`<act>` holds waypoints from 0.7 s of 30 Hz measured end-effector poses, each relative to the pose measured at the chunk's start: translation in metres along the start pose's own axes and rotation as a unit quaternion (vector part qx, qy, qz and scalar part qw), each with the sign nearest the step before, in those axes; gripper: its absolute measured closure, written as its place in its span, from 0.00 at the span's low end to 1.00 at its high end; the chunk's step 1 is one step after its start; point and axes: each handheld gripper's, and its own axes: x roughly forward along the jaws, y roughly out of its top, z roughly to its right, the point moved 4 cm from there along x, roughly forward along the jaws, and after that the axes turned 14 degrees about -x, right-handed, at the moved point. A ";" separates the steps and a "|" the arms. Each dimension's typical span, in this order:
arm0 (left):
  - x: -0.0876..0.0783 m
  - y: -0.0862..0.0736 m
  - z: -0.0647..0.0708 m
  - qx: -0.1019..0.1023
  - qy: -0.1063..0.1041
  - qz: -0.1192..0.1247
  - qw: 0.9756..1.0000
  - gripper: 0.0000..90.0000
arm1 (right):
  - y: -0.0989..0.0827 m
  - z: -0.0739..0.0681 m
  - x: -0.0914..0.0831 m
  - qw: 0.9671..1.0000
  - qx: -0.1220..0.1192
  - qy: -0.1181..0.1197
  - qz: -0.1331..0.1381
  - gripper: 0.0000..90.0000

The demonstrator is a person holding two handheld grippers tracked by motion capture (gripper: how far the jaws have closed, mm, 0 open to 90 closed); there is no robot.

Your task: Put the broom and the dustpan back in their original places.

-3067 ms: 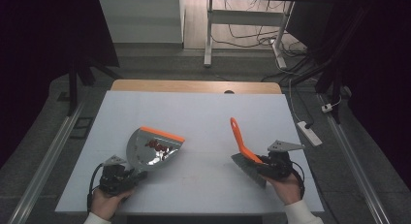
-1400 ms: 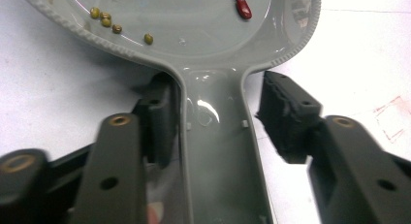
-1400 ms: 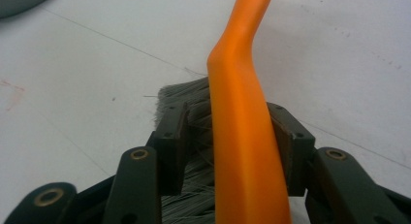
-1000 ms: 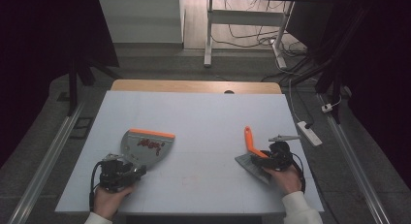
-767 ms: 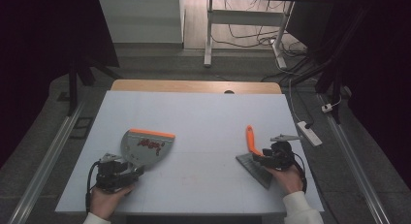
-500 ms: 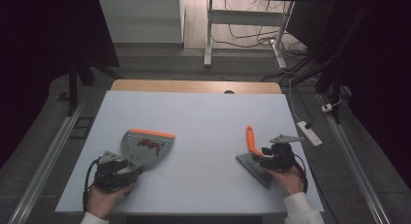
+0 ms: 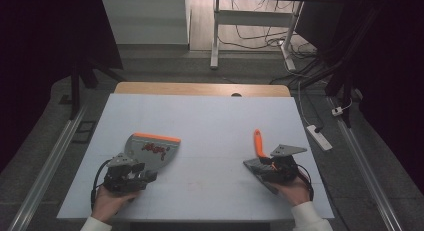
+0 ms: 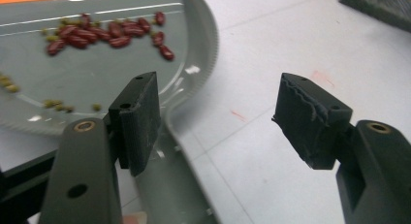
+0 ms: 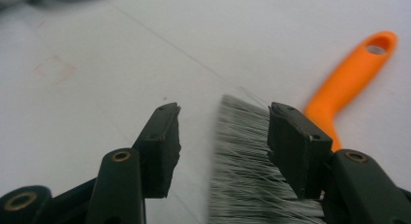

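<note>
A grey dustpan (image 7: pixel 151 148) with an orange front edge lies flat on the white table at the left. In the left gripper view the dustpan (image 8: pixel 97 64) holds red beans (image 8: pixel 111 32) and a few small green ones (image 8: pixel 53 104). My left gripper (image 7: pixel 141 170) (image 8: pixel 218 93) is open; its jaws have just been closing, with the pan's handle (image 8: pixel 169 185) between them, beside the left pad and not pressed. At the right lies a brush, its orange handle (image 7: pixel 258 142) (image 9: pixel 351 78) pointing away. My right gripper (image 7: pixel 264 168) (image 9: pixel 224 112) is open over the grey bristles (image 9: pixel 245 161).
The white table top (image 7: pixel 215 116) ends in a wooden strip (image 7: pixel 200 88) at the far side. A white power strip (image 7: pixel 320 137) lies on the floor to the right, and a metal rail (image 7: pixel 45 176) runs along the left. A desk frame and cables stand beyond.
Three seconds ago both grippers held the dustpan and the brush tilted up off the table. Both tools now lie flat. The right gripper has drawn back slightly along the bristles.
</note>
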 end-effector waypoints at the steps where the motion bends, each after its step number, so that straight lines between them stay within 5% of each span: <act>1: 0.001 0.000 0.001 0.002 -0.002 -0.002 1.000 0.37 | 0.000 -0.002 0.000 1.000 -0.006 0.004 0.003 0.50; 6: 0.006 0.000 0.004 0.013 -0.011 -0.011 1.000 0.37 | 0.003 -0.010 0.003 0.999 -0.032 0.017 0.009 0.50; 21: 0.013 -0.001 0.009 0.033 -0.025 -0.023 0.999 0.37 | 0.003 -0.011 0.003 0.999 -0.041 0.011 0.020 0.50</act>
